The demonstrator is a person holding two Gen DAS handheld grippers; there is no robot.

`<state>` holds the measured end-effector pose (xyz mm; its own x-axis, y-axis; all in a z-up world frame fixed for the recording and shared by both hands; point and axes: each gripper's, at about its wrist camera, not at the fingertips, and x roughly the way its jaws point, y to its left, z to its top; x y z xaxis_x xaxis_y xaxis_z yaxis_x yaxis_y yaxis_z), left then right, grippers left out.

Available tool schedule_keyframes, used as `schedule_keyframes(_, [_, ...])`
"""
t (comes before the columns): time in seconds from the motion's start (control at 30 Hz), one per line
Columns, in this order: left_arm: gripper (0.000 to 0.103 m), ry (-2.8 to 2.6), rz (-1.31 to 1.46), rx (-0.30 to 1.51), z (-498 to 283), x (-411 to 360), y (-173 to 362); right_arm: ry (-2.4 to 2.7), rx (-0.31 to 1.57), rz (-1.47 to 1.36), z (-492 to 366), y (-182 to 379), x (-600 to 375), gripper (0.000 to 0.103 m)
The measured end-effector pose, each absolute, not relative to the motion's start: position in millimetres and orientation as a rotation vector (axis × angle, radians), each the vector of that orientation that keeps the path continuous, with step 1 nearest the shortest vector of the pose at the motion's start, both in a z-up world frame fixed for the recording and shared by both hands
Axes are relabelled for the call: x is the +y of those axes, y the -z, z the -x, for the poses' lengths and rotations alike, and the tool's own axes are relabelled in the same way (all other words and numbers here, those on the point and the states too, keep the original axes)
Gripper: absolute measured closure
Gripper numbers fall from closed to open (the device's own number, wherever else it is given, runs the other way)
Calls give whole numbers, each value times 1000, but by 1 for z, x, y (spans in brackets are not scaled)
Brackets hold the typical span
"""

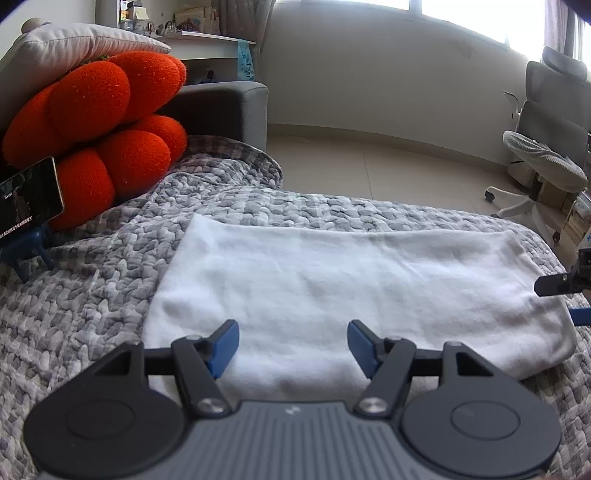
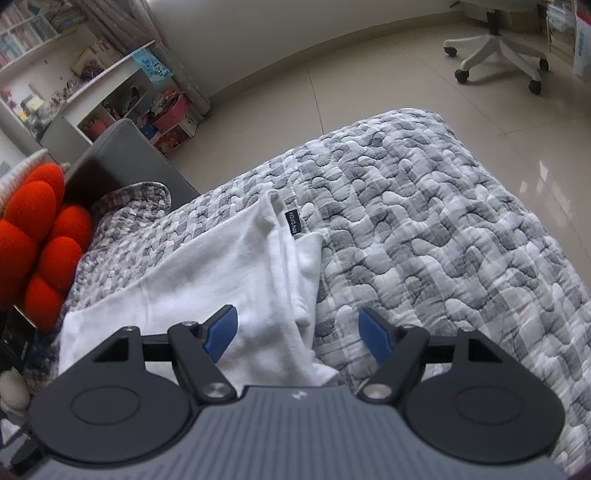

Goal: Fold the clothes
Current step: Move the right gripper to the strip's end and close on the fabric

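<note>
White garment (image 1: 332, 288) lies flat, long axis across quilt (image 1: 92, 295).

Open quilt (image 2: 424, 229) at three o'clock; blocked at nine o'clock by orange cushion (image 1: 107, 125) and propped phone (image 1: 27, 194).

Ahead of the tongs, pale tiled floor (image 1: 369, 162) below a curved white wall (image 1: 369, 74) with bright windows (image 1: 461, 14). Far right, grey mesh office chair (image 1: 554, 122) on white castors. Far left, cluttered white shelving (image 2: 92, 92), dark grey upholstered sofa arm (image 1: 229, 107).
</note>
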<state>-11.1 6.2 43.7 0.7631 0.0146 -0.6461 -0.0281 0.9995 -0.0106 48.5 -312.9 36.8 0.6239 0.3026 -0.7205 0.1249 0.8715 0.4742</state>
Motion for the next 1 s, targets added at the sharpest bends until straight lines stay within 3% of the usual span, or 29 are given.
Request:
schedule_keyframes(0.43, [36, -20, 23, 708, 7, 5, -42, -170, 884, -577, -55, -32, -315, 26])
schedule_keyframes(0.63, [34, -14, 34, 704, 6, 7, -45, -221, 888, -630, -58, -27, -316, 42])
schedule_keyframes(0.7, [34, -12, 35, 705, 6, 7, -45, -221, 881, -608, -58, -29, -313, 40])
schedule_keyframes(0.73, [34, -11, 35, 708, 5, 7, -44, -220, 881, -595, -57, -29, -311, 44])
schedule_keyframes(0.77, [34, -9, 36, 709, 5, 7, -44, -218, 881, -575, -57, -30, -309, 57])
schedule_keyframes(0.83, [34, -4, 33, 711, 4, 6, -44, -194, 882, -522, -56, -32, -303, 71])
schedule_keyframes(1.0, [33, 2, 25, 714, 2, 5, -42, -221, 836, -524, -49, -44, -301, 76])
